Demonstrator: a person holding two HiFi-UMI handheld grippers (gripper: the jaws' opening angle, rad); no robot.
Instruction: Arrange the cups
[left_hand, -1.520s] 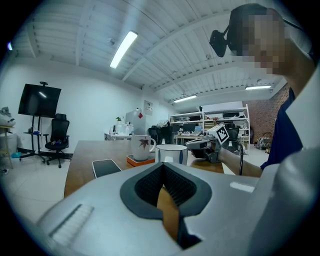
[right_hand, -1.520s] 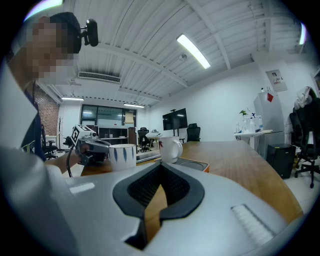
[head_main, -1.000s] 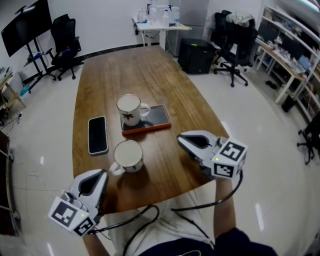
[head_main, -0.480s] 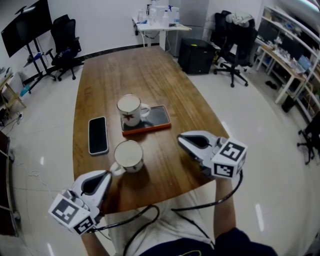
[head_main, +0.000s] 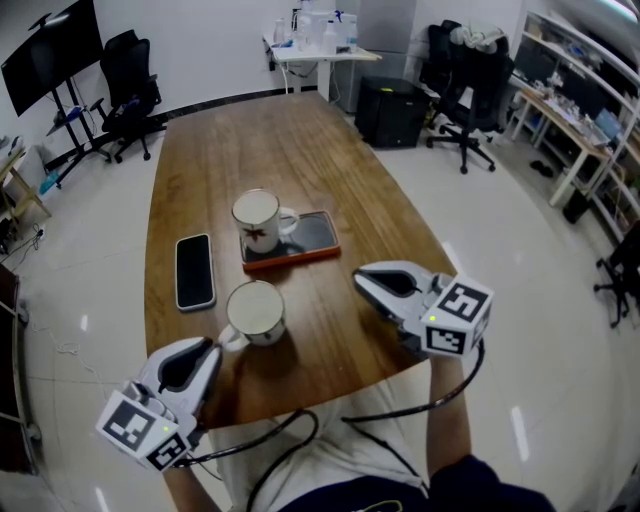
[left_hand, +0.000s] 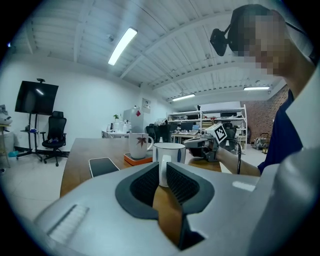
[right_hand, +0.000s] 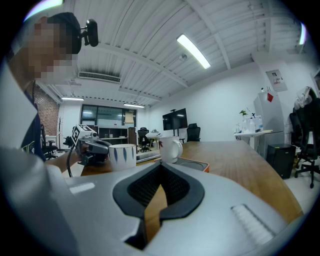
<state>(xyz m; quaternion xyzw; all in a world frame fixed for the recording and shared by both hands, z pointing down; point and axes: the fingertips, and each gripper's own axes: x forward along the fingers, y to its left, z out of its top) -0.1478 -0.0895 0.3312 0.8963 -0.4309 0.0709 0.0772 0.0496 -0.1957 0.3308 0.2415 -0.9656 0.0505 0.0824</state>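
A white mug with blue stripes (head_main: 256, 310) stands near the table's front edge, its handle (left_hand: 163, 172) pointing at my left gripper (head_main: 208, 350). The left gripper's jaws have just been opening to a narrow gap. The handle sits right at the tips in line with that gap, and the pads do not press on it. A second white mug with a red leaf (head_main: 258, 220) stands on the left end of an orange-rimmed coaster tray (head_main: 312, 238). My right gripper (head_main: 362, 280) hovers low to the right of the striped mug, shut and empty.
A black phone (head_main: 195, 270) lies flat on the wooden table (head_main: 260, 140), left of both mugs. Office chairs, a TV stand and desks stand on the floor around the table. The person's body is at the near edge.
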